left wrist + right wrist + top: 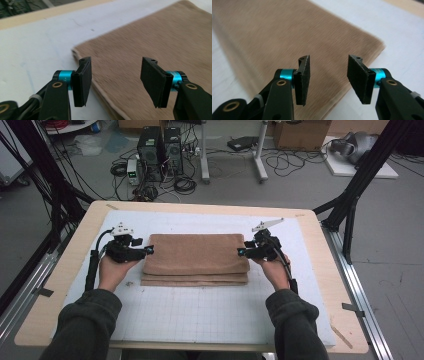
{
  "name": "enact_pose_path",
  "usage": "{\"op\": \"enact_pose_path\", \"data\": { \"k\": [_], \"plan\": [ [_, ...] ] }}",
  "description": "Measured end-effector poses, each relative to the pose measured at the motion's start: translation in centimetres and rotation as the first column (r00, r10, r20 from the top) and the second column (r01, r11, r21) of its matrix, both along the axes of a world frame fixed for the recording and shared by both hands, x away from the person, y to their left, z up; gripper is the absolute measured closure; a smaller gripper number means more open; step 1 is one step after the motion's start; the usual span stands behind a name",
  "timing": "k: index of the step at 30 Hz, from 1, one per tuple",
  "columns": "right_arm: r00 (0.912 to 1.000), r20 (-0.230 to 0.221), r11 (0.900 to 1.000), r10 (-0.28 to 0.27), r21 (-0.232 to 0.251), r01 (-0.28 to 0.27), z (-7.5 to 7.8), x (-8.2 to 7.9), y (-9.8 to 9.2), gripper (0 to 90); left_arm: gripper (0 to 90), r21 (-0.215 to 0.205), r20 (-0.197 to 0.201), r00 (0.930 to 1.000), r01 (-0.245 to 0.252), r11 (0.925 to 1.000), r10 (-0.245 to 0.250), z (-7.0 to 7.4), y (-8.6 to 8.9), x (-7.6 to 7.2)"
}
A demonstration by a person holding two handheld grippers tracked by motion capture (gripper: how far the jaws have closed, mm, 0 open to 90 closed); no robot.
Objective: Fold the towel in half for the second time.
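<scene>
The brown terry towel point(195, 259), folded into a flat layered rectangle, is lying across the middle of the white gridded mat point(200, 315) on the pale wooden table point(330, 285). I am holding my left gripper point(149, 249) at its left end and my right gripper point(241, 252) at its right end, both with jaws parted and gripping nothing. The fold is looking finished; I am judging that little remains beyond drawing clear.

Computer towers point(160, 147) and cables point(295, 157) sit beyond the table point(70, 265).

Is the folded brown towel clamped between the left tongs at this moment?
No, the left tongs stand open above the folded brown towel, with a clear gap between the pads.
</scene>
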State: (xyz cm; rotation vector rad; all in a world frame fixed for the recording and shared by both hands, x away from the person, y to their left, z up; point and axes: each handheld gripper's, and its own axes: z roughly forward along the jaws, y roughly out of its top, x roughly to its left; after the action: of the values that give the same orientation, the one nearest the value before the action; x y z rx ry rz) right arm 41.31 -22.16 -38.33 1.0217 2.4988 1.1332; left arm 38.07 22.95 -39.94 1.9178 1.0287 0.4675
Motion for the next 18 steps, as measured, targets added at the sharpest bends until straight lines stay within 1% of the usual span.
{"op": "enact_pose_path", "data": {
  "k": [1, 2, 3, 4, 5, 6, 7, 8, 9, 11, 12, 13, 14, 15, 16, 17, 18],
  "plan": [
    [0.9999, 0.002, 1.0, 0.013, 0.016, -0.013, -0.2, -0.6, -0.1, 54.3, 43.9, 0.021, -0.003, 0.9998, 0.017, 0.9996, -0.017, -0.2, -0.1, -0.6],
    [0.9995, 0.009, 0.999, 0.032, 0.024, -0.032, -0.5, -1.2, -0.1, 54.9, 45.4, 0.009, -0.008, 0.9994, 0.033, 0.9994, -0.033, -0.4, -0.3, -1.1],
    [0.9991, 0.005, 0.999, 0.043, 0.021, -0.043, -0.8, -1.6, 0.0, 54.8, 46.4, 0.008, -0.014, 0.9986, 0.052, 0.9986, -0.052, -0.5, -0.4, -1.6],
    [0.9984, -0.001, 0.998, 0.056, 0.032, -0.056, -1.1, -2.1, 0.1, 54.9, 47.8, 0.014, -0.01, 0.9973, 0.073, 0.9972, -0.073, -0.6, -0.6, -2.2],
    [0.9971, -0.008, 0.996, 0.075, 0.037, -0.075, -1.5, -2.4, 0.2, 54.9, 50.5, 0.008, -0.005, 0.9961, 0.088, 0.9961, -0.088, -0.7, -0.7, -2.8],
    [0.9966, -0.015, 0.996, 0.081, 0.028, -0.08, -1.9, -2.6, 0.3, 54.9, 52.7, 0.007, -0.008, 0.9938, 0.111, 0.9938, -0.111, -0.9, -0.8, -3.3],
    [0.9964, -0.019, 0.996, 0.083, 0.019, -0.082, -2.2, -2.8, 0.3, 55.7, 55.6, 0.033, -0.013, 0.9903, 0.139, 0.9898, -0.138, -1.2, -1.0, -3.7],
    [0.9958, -0.03, 0.996, 0.087, 0.024, -0.086, -2.6, -2.9, 0.2, 56.0, 59.2, 0.06, -0.021, 0.9883, 0.152, 0.9865, -0.151, -1.5, -1.0, -4.0],
    [0.9958, -0.041, 0.996, 0.082, 0.028, -0.081, -2.9, -3.0, 0.2, 56.8, 62.2, 0.086, -0.034, 0.987, 0.159, 0.9834, -0.157, -2.0, -1.0, -4.2],
    [0.9949, -0.052, 0.996, 0.086, 0.024, -0.085, -3.6, -3.2, 0.0, 58.4, 63.4, 0.093, -0.072, 0.9841, 0.169, 0.9813, -0.163, -2.9, -0.9, -4.3],
    [0.9947, -0.061, 0.996, 0.083, 0.02, -0.082, -3.9, -3.4, 0.1, 58.7, 63.5, 0.105, -0.081, 0.9836, 0.169, 0.98, -0.161, -3.4, -0.7, -4.3],
    [0.9942, -0.062, 0.996, 0.088, 0.013, -0.087, -4.3, -3.5, 0.1, 59.5, 64.5, 0.1, -0.081, 0.9845, 0.163, 0.9815, -0.156, -3.7, -0.6, -4.3],
    [0.9936, -0.07, 0.996, 0.088, 0.006, -0.088, -4.6, -3.6, 0.2, 59.5, 66.3, 0.095, -0.067, 0.9861, 0.158, 0.9828, -0.152, -4.0, -0.5, -4.4],
    [0.9941, -0.062, 0.996, 0.088, 0.008, -0.088, -4.9, -3.8, 0.3, 59.8, 68.8, 0.1, -0.058, 0.9876, 0.151, 0.9835, -0.146, -4.1, -0.5, -4.4],
    [0.995, -0.049, 0.996, 0.087, 0.003, -0.087, -5.0, -3.9, 0.4, 61.5, 71.4, 0.113, -0.051, 0.9883, 0.149, 0.9824, -0.144, -4.1, -0.6, -4.5],
    [0.9956, -0.047, 0.997, 0.081, -0.008, -0.081, -5.0, -4.0, 0.4, 65.9, 74.5, 0.128, -0.044, 0.9889, 0.146, 0.9808, -0.142, -4.0, -0.6, -4.5],
    [0.9963, -0.034, 0.996, 0.079, -0.028, -0.08, -4.9, -4.0, 0.5, 72.5, 77.0, 0.128, -0.042, 0.9899, 0.14, 0.9819, -0.136, -4.1, -0.7, -4.5]
  ]
}}
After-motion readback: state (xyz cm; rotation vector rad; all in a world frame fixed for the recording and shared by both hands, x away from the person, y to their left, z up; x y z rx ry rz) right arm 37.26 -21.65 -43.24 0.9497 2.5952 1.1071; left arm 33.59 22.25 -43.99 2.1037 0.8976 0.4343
